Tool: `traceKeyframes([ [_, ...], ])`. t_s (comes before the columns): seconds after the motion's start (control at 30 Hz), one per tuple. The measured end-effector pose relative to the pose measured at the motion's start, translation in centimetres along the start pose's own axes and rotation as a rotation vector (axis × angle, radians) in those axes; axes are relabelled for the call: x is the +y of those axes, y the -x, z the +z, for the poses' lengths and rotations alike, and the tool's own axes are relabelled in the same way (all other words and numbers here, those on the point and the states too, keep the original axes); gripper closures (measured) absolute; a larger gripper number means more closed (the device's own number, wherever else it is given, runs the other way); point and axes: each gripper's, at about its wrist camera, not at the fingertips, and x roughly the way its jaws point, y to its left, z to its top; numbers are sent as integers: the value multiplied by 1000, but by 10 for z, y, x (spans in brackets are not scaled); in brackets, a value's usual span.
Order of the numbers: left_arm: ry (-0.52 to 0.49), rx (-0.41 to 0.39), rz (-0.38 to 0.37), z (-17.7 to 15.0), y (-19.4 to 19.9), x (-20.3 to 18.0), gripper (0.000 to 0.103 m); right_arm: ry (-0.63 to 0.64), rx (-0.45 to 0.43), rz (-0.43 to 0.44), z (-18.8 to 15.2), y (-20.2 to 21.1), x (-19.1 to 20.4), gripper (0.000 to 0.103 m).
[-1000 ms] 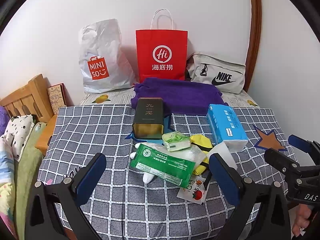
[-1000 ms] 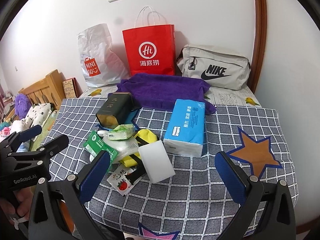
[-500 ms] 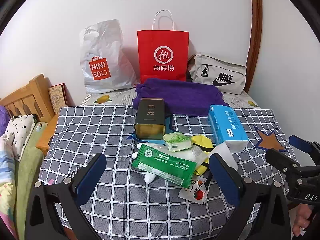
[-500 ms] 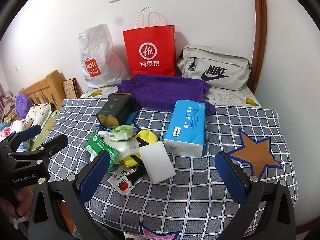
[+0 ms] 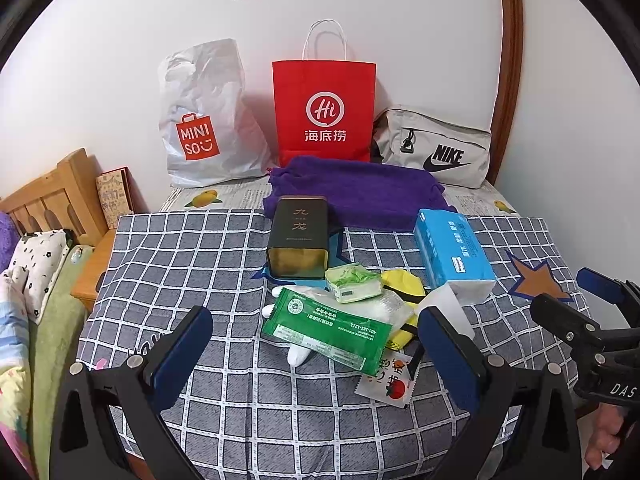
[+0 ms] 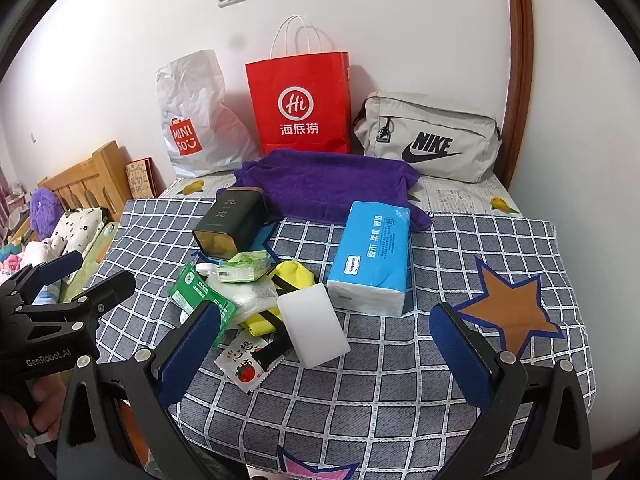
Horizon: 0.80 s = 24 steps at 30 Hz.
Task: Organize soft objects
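Only the right wrist view shows the white foam block (image 6: 313, 330) whole.

A bed covered with a grey checked quilt (image 6: 460, 392) carries a pile of small goods: a dark tea tin (image 6: 230, 224) on its side, a blue tissue pack (image 6: 370, 258), a white foam block (image 6: 312, 324), a green sachet (image 5: 326, 330) and a tomato-print packet (image 6: 242, 366). Behind them lies a purple towel (image 6: 328, 184), with a Miniso bag (image 6: 192, 120), a red paper bag (image 6: 300, 104) and a Nike pouch (image 6: 430, 138) against the wall.
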Motion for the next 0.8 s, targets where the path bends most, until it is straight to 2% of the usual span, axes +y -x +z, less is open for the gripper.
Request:
traceKeyframes([
  [0.4,4,10,-6,-1,-8,-3,0,9,9,7,-1,-9,1,0],
  [0.6,4,64,-16,-7,-28,1,1,7,18,9,-3,-19,-3,0],
  [0.8,5,113,-30,-19,-52,5,1,-3,64,27,-13,-47,-11,0],
])
